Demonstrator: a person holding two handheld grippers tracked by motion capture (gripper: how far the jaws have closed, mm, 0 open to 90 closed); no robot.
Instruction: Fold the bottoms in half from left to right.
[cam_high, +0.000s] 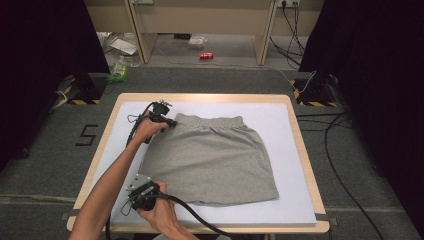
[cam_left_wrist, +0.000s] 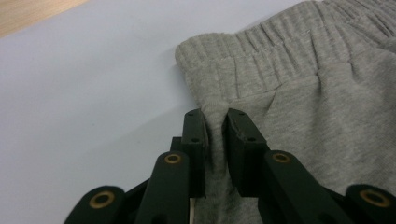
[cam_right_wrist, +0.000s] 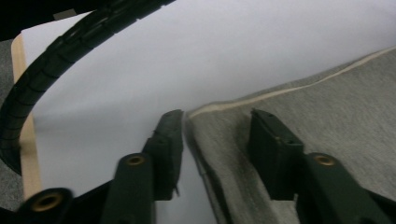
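Gripping the grey skirt (cam_high: 212, 162) at two points along its left edge; it lies flat on the white sheet (cam_high: 280, 112) covering the bench (cam_high: 306, 150). Left gripper (cam_left_wrist: 215, 114): fingers pinched on a fold of fabric just below the waistband (cam_left_wrist: 261, 51) corner. Right gripper (cam_right_wrist: 215, 126): fingers apart, straddling the hem corner (cam_right_wrist: 201, 112), cloth between them but not yet pressed. We judge the risk to be a shallow bite: one finger sits off the fabric on the sheet, so closing may catch a single layer or slip off the corner. Lifting unevenly would then twist the skirt.
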